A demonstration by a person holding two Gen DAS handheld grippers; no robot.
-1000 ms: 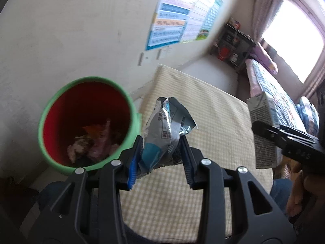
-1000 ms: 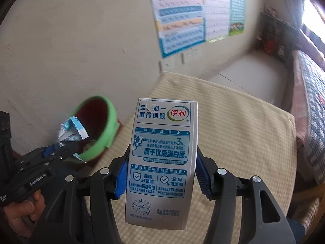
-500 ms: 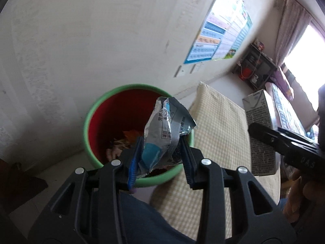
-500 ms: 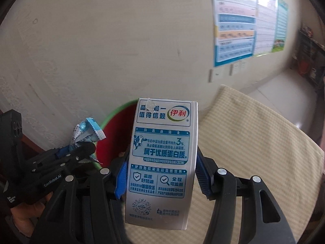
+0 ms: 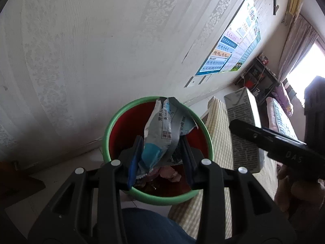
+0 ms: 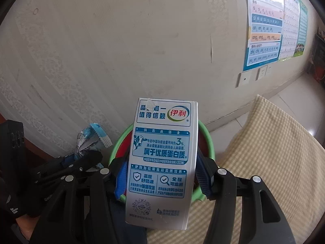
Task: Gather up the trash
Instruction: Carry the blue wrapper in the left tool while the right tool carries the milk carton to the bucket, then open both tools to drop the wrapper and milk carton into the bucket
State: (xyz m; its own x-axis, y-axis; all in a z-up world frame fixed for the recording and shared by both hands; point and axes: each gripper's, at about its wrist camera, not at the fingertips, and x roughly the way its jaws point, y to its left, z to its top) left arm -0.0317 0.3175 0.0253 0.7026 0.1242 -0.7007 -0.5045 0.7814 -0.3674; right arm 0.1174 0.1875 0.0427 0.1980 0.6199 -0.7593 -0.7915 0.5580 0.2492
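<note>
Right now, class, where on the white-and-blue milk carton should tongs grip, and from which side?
Grip the white-and-blue milk carton across its two narrow side walls, low on the body, coming from its bottom end. The right tongs hold it that way: it is tall and flat-sided, so the pads sit square.

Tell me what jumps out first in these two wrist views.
The white-and-blue printed milk carton fills the centre of the right wrist view, upright and clamped in the right gripper. In the left wrist view, the left gripper pinches a crumpled silver-and-blue snack wrapper above the open green-rimmed red bin, which stands against the wall beside the checked beige tablecloth, with trash already inside.
</note>
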